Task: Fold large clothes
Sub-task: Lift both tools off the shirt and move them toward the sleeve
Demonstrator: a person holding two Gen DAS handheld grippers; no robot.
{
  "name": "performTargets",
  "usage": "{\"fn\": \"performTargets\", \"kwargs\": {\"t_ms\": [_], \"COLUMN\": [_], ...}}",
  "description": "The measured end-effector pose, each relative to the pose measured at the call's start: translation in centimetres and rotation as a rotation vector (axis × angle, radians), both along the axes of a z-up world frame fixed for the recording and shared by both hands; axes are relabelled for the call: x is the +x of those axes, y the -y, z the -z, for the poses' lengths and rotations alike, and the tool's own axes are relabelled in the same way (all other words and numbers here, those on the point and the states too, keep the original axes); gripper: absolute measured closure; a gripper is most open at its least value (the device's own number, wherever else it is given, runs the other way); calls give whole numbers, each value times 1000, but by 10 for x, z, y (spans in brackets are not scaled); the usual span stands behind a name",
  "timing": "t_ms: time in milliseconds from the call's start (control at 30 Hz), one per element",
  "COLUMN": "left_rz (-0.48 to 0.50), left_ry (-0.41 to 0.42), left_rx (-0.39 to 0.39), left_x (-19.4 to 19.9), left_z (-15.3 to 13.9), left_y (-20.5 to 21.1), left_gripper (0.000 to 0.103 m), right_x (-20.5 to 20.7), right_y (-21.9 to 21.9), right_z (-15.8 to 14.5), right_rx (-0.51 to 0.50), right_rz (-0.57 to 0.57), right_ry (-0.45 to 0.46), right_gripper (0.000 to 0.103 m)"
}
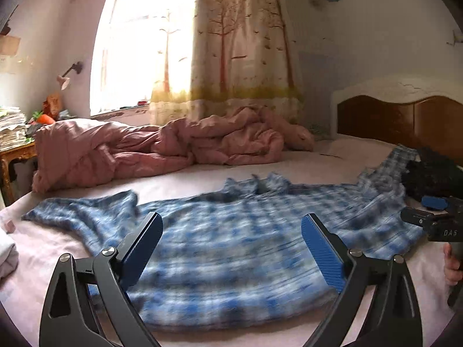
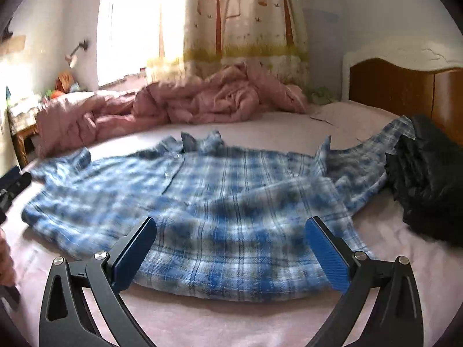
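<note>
Left wrist view and right wrist view are both filled by the bed [image 1: 260,162], on which the blue checked shirt [image 1: 231,231] is spread front up, with its collar [image 2: 202,141] toward the crumpled pink quilt [image 1: 162,147] at the far side of the bed. One sleeve [image 2: 376,150] is stretched toward the black garment [image 2: 428,179], which lies beside the shirt, near the headboard [image 1: 405,121].

The step in hand is judged to be the very start of a fold: the shirt is laid out, but no part is turned over yet. For the next move, a sleeve or a side edge must probably be gripped and carried over the body of the shirt.

The left tongs [image 1: 231,245] are held wide open above the hem of the shirt, and nothing is held in them. The right tongs [image 2: 231,248] are also wide open and empty, just above the hem, nearer to the black garment. No pad is seen to touch the cloth.
</note>
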State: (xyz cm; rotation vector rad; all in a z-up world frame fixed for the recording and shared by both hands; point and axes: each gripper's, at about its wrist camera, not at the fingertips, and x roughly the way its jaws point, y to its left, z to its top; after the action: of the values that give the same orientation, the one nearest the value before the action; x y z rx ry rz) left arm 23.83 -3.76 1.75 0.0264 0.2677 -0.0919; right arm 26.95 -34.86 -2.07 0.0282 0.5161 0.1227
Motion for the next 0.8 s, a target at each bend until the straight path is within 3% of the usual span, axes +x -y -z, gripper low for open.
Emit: {"fn": "performTargets", "kwargs": {"t_ms": [133, 200, 300, 333, 367, 400, 467, 600, 800], "left_rz": [47, 59, 137, 158, 180, 214, 241, 164, 126], "left_ry": [-10, -41, -219, -267, -302, -326, -360, -411, -242], "left_rx": [-49, -42, -55, -61, -66, -70, -46, -18, 8], "left_x": [22, 34, 63, 69, 74, 76, 78, 88, 56], "left_z": [-10, -7, 14, 23, 32, 39, 53, 72, 61], "left_y": [13, 22, 38, 43, 47, 52, 62, 67, 64], "left_gripper": [8, 13, 26, 37, 52, 59, 64, 67, 66], "right_x": [-3, 0, 5, 7, 9, 11, 16, 23, 26], "right_y": [31, 60, 105, 113, 119, 120, 118, 130, 109], "right_z": [-17, -21, -11, -6, 0, 4, 10, 23, 26], "right_rx": [43, 149, 328, 340, 319, 278, 176, 237, 107], "right_rz": [61, 77, 143, 164, 193, 218, 269, 261, 259], "right_ry": [32, 20, -26, -40, -55, -63, -78, -113, -104], "right_gripper": [0, 0, 1, 3, 7, 8, 8, 8, 9]}}
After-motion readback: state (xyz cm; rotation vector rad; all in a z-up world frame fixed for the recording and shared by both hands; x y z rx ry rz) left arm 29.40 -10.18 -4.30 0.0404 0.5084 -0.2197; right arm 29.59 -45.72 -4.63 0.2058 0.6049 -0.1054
